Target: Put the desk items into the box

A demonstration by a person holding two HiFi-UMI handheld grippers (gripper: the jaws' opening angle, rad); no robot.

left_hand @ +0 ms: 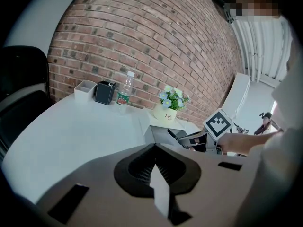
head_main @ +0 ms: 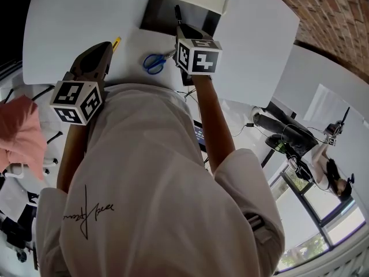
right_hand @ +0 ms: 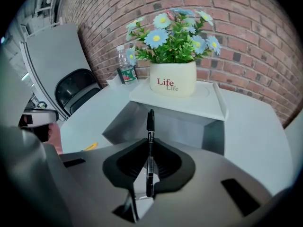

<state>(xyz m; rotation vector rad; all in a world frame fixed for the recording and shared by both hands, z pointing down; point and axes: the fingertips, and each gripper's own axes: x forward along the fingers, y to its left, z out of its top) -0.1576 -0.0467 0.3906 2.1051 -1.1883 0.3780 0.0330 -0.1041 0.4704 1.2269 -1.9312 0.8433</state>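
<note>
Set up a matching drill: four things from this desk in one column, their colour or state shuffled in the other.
Things:
1. pen
2. scissors
3. pot
4. bottle

Colour or state:
a. blue handles
b. cream, lettered "Life"
c. green label
d. black, clamped in the right gripper

Pairs: 1-d, 2-a, 3-b, 4-c

your pen (right_hand: 150, 150) is black and the box (right_hand: 189, 124) grey inside. the bench (head_main: 75, 27) is white, and the scissors (head_main: 153, 62) have blue handles. the cream pot (right_hand: 173, 78) carries red lettering; its flowers (right_hand: 156, 38) are blue with yellow centres and green leaves. the wall (left_hand: 142, 41) is red-brown brick, and the marker cube (head_main: 198, 55) shows black-and-white squares.
</note>
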